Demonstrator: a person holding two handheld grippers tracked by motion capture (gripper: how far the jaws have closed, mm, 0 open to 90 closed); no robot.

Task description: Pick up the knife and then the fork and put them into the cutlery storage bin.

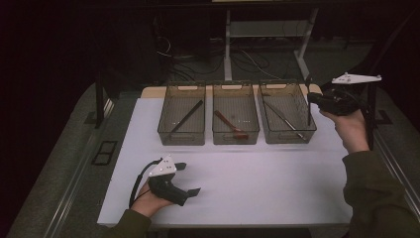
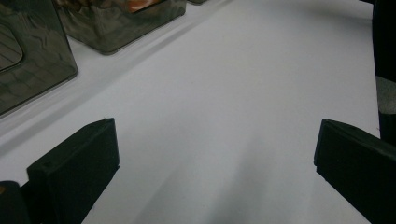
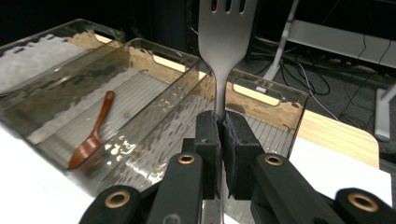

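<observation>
**Fork gripped over right bin**

My L gripper [image 1: 185,178] rests near, jaws wide, empty, on the white table [image 1: 257,183]. R gripper [image 3: 223,135] pinches the fork [image 3: 227,28] handle, tines up, over the right bin [image 1: 287,113], prob for sorting.

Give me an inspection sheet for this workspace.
Surface: white table, bare in front.
Job's things: fork held upright over the right bin; that bin holds a metal utensil.
Clutter: left bin with a dark stick; middle bin with a brown spoon.
Grippers: right gripper shut on the fork; left gripper open, low over the table.
Cables: tangle on the floor behind.
Surroundings: dark; frame legs.
</observation>
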